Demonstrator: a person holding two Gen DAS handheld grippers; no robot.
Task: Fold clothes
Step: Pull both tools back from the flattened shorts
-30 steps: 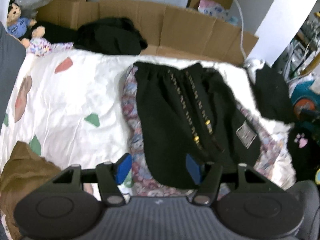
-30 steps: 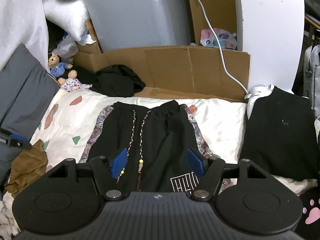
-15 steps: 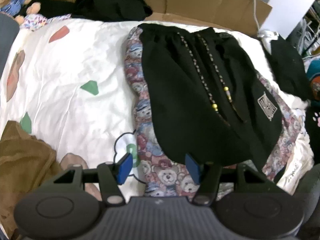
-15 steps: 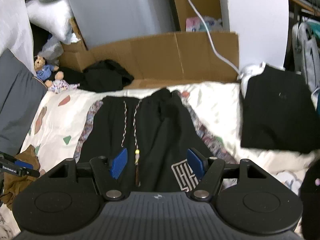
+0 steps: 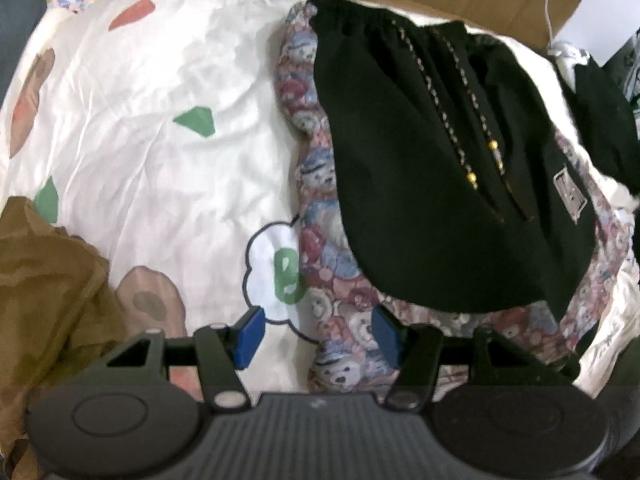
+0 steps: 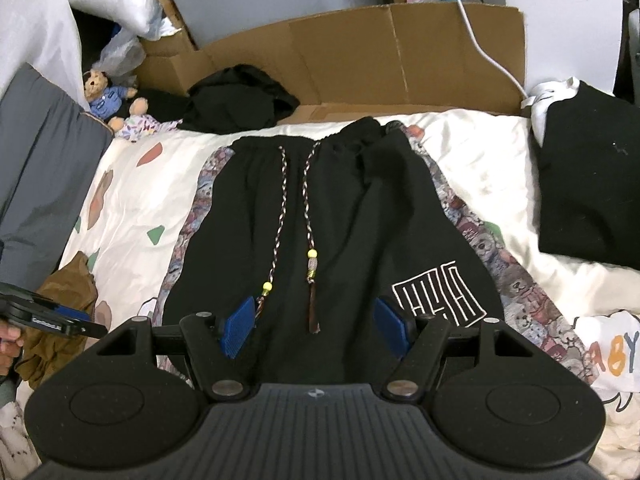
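Both grippers lowered toward bed, black shorts (image 6: 328, 216) lying ahead of spread, empty right fingers (image 6: 240, 327), waistband far, hem near, left fingers (image 5: 250, 334) spread over bear-print cloth (image 5: 340, 320).

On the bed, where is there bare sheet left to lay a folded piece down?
The largest bare patch of white sheet lies left of the black shorts, bordered by the brown garment below and the teddy bear at the far edge. A narrower strip runs between the shorts and the black folded garment. The middle is crowded.
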